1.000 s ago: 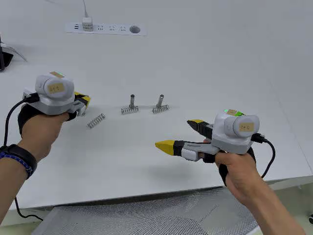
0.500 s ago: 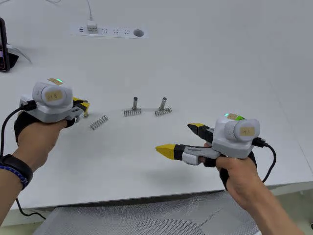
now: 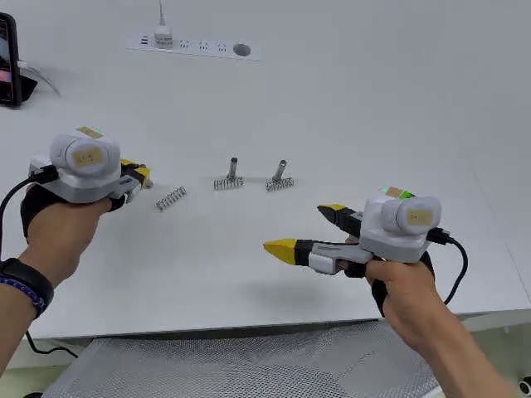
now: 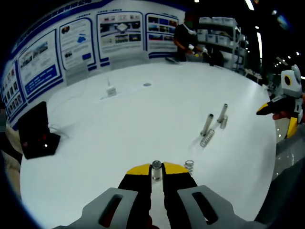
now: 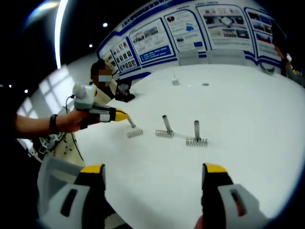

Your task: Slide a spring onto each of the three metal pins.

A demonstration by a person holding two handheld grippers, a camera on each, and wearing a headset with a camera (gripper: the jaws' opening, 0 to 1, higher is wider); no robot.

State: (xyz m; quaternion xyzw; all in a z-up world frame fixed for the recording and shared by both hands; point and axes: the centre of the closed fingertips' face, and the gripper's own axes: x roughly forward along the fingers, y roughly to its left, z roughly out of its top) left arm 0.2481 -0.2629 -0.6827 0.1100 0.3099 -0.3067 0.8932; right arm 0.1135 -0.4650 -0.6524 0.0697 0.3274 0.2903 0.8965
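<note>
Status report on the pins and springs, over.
Left gripper shut on one metal pin. Right gripper open, empty. Two pins upright on table, three springs lying flat, none threaded. Nothing in the way.

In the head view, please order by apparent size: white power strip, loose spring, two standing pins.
1. Long white plastic power strip.
2. Loose silver coil spring.
3. Two upright grey metal pins, alike.

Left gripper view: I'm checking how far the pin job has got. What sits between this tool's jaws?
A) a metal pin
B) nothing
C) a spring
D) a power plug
A: a metal pin is clamped between the yellow-tipped jaws of the left tool, while a loose spring lies on the table just past them.
</note>
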